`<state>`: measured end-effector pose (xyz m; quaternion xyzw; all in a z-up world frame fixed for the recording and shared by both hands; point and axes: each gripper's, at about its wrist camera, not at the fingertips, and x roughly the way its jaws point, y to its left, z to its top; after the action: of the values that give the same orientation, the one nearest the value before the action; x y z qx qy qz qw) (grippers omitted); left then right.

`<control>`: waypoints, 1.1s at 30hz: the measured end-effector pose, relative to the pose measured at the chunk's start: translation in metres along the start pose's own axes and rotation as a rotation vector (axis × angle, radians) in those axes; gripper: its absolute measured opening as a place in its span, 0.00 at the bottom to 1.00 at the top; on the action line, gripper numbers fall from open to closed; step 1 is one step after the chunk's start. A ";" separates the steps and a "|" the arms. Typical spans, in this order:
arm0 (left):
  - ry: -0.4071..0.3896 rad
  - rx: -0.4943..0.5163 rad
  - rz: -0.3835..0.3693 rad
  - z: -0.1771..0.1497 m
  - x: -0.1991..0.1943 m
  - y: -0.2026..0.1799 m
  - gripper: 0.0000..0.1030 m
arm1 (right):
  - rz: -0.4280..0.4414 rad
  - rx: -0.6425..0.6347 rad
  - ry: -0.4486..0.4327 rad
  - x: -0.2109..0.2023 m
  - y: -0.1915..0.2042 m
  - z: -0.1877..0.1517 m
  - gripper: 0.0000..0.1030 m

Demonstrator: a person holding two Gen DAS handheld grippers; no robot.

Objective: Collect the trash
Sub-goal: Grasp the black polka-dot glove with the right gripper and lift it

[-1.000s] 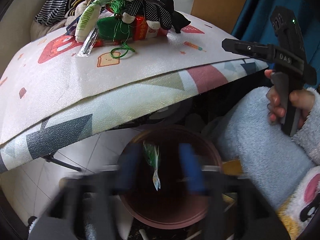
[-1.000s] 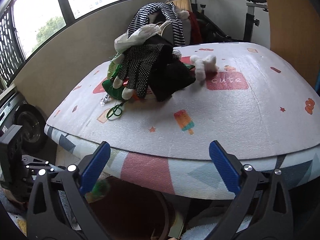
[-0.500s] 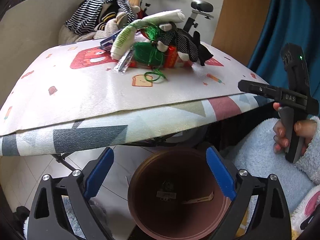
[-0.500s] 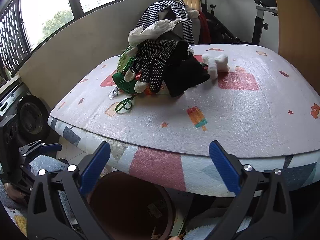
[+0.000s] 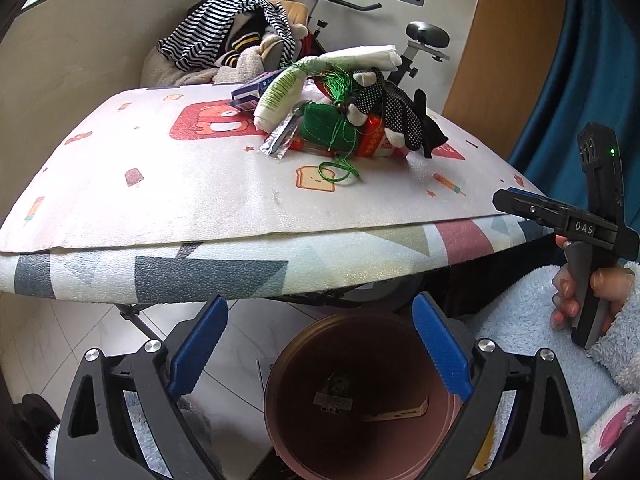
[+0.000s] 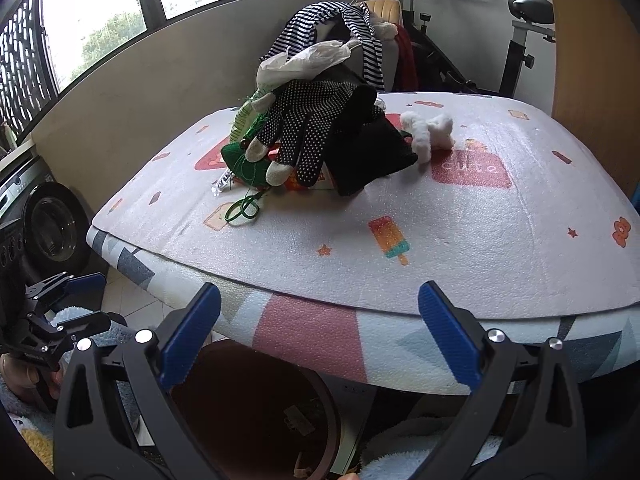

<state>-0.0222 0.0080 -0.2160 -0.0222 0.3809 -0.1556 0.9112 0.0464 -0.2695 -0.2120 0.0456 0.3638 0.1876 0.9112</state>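
My left gripper (image 5: 320, 318) hangs open over a brown bin (image 5: 352, 344) on the floor, with nothing between its blue fingers. Scraps lie in the bin's bottom. On the patterned table mat (image 5: 180, 184) sits a trash pile: a white tube (image 5: 280, 96), a clear wrapper (image 5: 280, 140), a green packet (image 5: 320, 126), a red packet (image 5: 372, 144), dotted gloves (image 6: 308, 128) and a green string loop (image 6: 242, 210). A white tissue wad (image 6: 428, 132) lies beside a black cloth (image 6: 368, 152). My right gripper (image 6: 320, 304) is open and empty at the table's near edge, above the bin (image 6: 256, 392).
Striped clothes (image 5: 228, 28) are heaped behind the table. An exercise bike (image 6: 524, 28) stands at the back right and a washing machine (image 6: 48, 220) at the left. A blue curtain (image 5: 580, 60) hangs on the right. A person's fluffy sleeve (image 5: 520, 320) is beside the bin.
A green-and-white wrapper that hung between the left fingers over the bin is gone from them. The left jaws have spread wide and the left view has tilted up toward the table.
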 end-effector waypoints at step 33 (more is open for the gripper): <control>-0.021 -0.165 -0.002 0.022 0.016 0.029 0.89 | 0.043 -0.035 -0.074 0.082 0.007 0.117 0.48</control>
<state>0.0118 0.0291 -0.2163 -0.0991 0.3827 -0.1246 0.9100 0.1781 -0.2264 -0.1778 0.0441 0.3255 0.2116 0.9205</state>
